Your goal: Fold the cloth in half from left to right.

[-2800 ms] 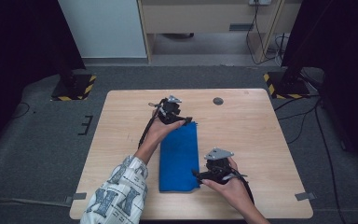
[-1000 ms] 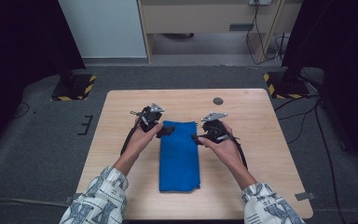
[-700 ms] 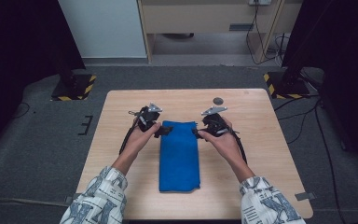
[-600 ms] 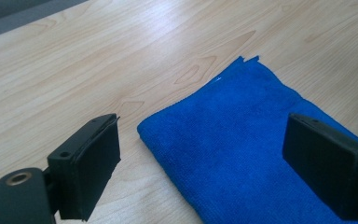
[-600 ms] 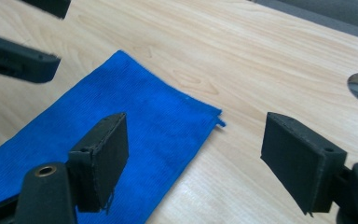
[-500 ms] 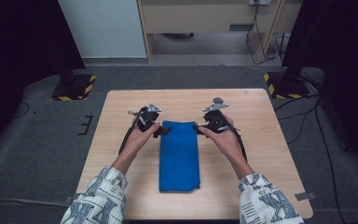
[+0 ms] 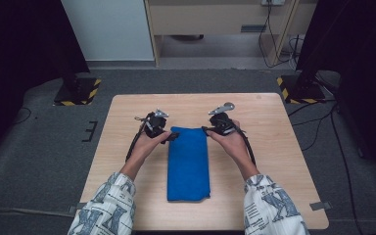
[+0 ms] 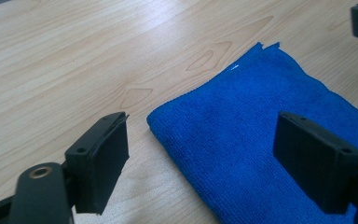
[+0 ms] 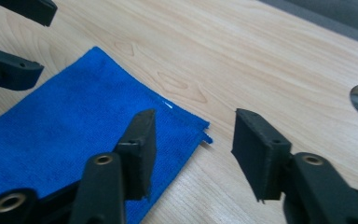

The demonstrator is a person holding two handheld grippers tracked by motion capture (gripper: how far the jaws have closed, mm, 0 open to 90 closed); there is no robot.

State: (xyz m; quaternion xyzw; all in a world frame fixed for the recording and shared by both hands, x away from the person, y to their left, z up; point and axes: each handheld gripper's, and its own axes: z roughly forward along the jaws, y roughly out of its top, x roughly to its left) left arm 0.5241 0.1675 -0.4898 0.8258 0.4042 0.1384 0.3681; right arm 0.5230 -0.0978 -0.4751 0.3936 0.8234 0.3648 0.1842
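A folded blue cloth (image 7: 188,164) lies at the centre of the wooden table (image 7: 274,161), its far corners flanked by two hand-held grippers. The left gripper (image 8: 200,154) straddles one corner with jaws wide, just closing slightly; the right gripper (image 9: 193,149), half-open and just narrowing, brackets the other corner without pressing it.

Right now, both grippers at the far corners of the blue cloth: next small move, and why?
Probably lower both and finish closing. The left gripper straddles the blue cloth's far corner, jaws wide. The right gripper has been closing, its far corner between the jaws but not yet pinched. Both corners need a grip before any fold.
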